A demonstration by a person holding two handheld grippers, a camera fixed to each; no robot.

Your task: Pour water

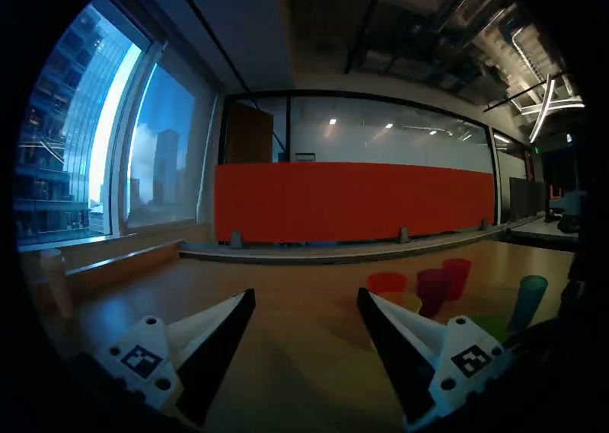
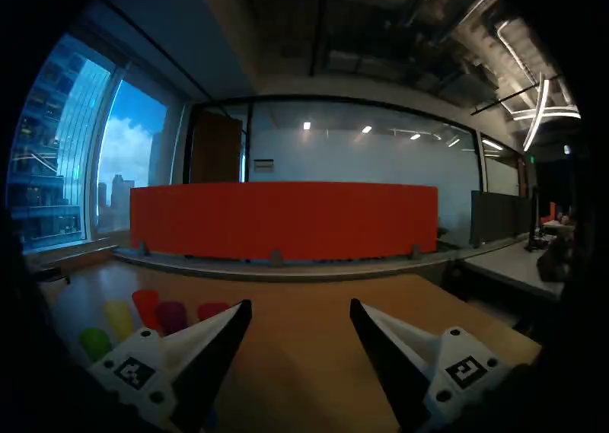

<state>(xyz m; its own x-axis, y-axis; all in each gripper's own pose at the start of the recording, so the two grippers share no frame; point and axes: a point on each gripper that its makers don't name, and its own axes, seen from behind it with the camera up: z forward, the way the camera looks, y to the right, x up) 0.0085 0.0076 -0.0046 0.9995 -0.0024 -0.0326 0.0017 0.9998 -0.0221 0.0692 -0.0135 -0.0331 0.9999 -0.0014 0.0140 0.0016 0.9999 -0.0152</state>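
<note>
On the wood bench [image 1: 304, 372], ahead and to the right of my left gripper [image 1: 304, 292], stands a bunch of coloured cups. There's an orange-red cup [image 1: 386, 282] nearest my right-hand finger, w/ a maroon cup [image 1: 432, 288] just beside it and a crimson cup [image 1: 457, 275] right behind that. A teal cup [image 1: 527, 300] stands farther right, apart from the rest. A yellow cup [image 1: 403, 302] and a green cup [image 1: 491, 326] sit lower, dim, hard to make out. Left fingers are spread apart w/ only bare bench between them.

In the right gripper view, my right gripper [image 2: 299, 304] has its fingers apart too, gripping nothing. Here the cups are off to the left: green [image 2: 95, 342], yellow [image 2: 118, 317], orange-red [image 2: 146, 305], maroon [image 2: 172, 315], crimson [image 2: 213, 310], partly behind my left-hand finger. Can't tell if any cup has water in it.

An orange partition [image 1: 354, 201] runs along the bench's far edge, w/ big windows [image 1: 91, 167] on the left.
</note>
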